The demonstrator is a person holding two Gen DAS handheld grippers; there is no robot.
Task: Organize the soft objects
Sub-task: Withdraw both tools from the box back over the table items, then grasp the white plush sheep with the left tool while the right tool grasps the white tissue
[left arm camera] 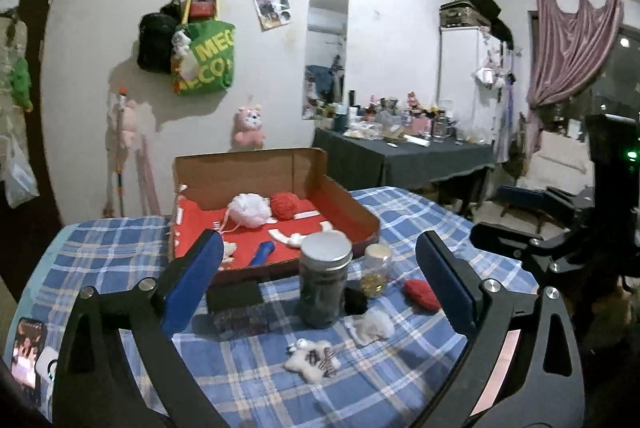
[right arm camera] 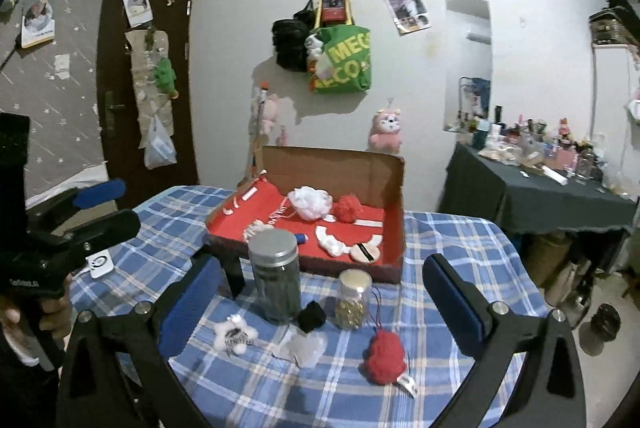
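Both grippers hang wide open and empty over the plaid table [right arm camera: 440,236]: left gripper [left arm camera: 320,272], right gripper [right arm camera: 320,292]. Left to right, a white plush [right arm camera: 234,338], a black pompom [right arm camera: 312,316] and a red yarn ball [right arm camera: 386,352] lie loose before the red-lined box [right arm camera: 396,188]. It looks like a between-picks step; next, one gripper must close on a loose piece.

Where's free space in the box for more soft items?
The cardboard box has bare red floor at its left, between the left wall and the white pouf. Crowded: front right, around the white strips and round pad.
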